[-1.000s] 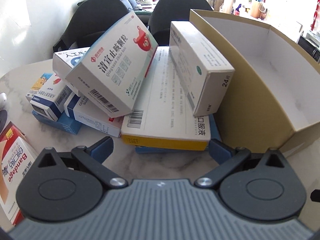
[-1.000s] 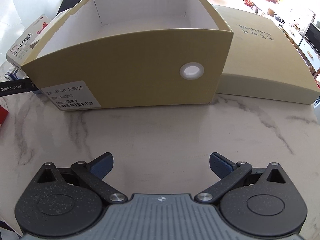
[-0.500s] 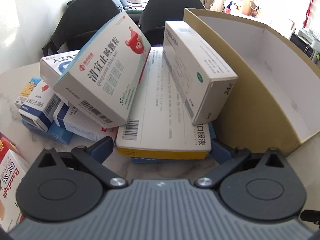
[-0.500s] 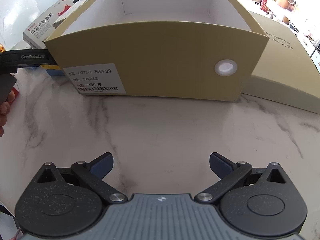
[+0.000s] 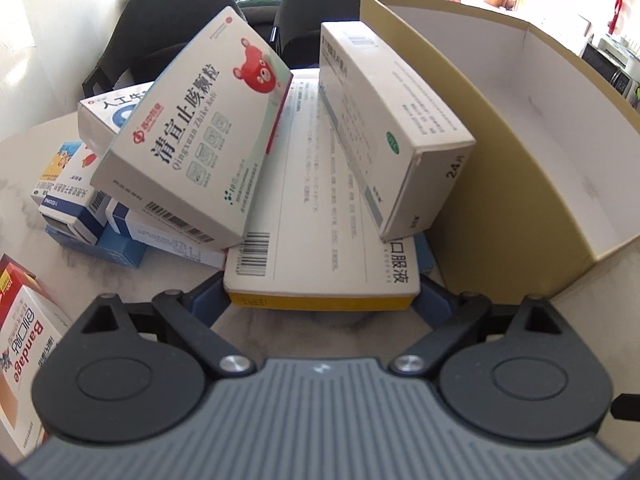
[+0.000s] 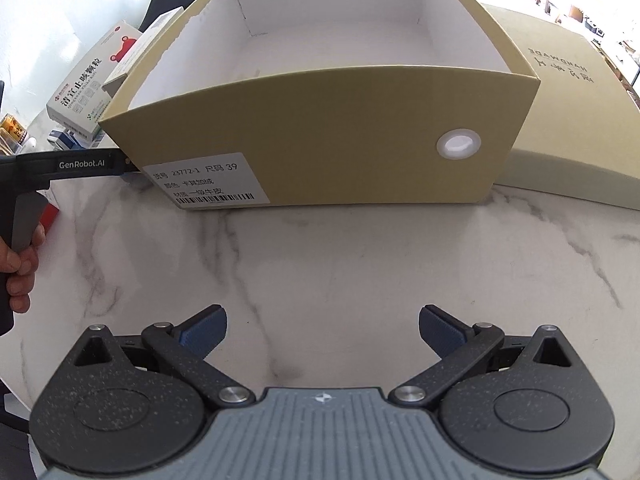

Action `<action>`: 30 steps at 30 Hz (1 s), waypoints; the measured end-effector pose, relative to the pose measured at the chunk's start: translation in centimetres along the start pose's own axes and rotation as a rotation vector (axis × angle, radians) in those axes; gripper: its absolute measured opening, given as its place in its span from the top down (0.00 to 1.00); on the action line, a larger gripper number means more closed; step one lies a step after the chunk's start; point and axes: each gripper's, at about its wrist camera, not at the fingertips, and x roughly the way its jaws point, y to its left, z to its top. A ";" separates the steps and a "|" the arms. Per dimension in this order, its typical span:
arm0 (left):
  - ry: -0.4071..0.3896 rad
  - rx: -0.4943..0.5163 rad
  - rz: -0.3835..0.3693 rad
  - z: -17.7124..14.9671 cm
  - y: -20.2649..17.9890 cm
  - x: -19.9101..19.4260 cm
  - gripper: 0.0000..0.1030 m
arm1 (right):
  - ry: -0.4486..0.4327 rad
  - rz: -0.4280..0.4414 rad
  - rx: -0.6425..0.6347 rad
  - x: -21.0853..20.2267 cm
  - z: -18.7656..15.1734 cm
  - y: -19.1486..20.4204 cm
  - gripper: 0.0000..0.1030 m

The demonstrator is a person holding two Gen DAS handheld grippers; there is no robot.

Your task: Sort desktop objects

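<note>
Left gripper [image 5: 322, 300] straddles the near end of the flat yellow-edged box [image 5: 320, 216], one blue pad at each side of it. Its jaws have just been closing on that box, but whether the pads already press its sides I cannot tell from the wrist view; they look to be at the edges. That box lies lowest but one in the pile, just left of the shoebox [image 5: 520, 184], with a blue box half hidden under it. Two cartons lean on it: the bear carton [image 5: 192, 140] against its left part, and a white "24" carton [image 5: 392, 132] propped along its right part, close against the shoebox wall. Pulling the bottom box would likely tip both, so a slow draw seems wise. Further left of the shoebox sit smaller blue-and-white boxes [image 5: 76, 204], and a bandage box [image 5: 20, 344] at the edge.

Right gripper [image 6: 322, 332] hovers with jaws wide apart and nothing between them, over bare marble table [image 6: 320, 264] in front of the shoebox's labelled wall. The shoebox stands open and unfilled, probably the destination for the pile. Its lid [image 6: 568, 120] lies just to its right.
</note>
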 end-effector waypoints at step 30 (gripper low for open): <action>0.050 -0.220 -0.263 -7.9 3.3 -6.4 0.07 | 0.122 0.483 0.375 4.1 3.2 4.7 0.15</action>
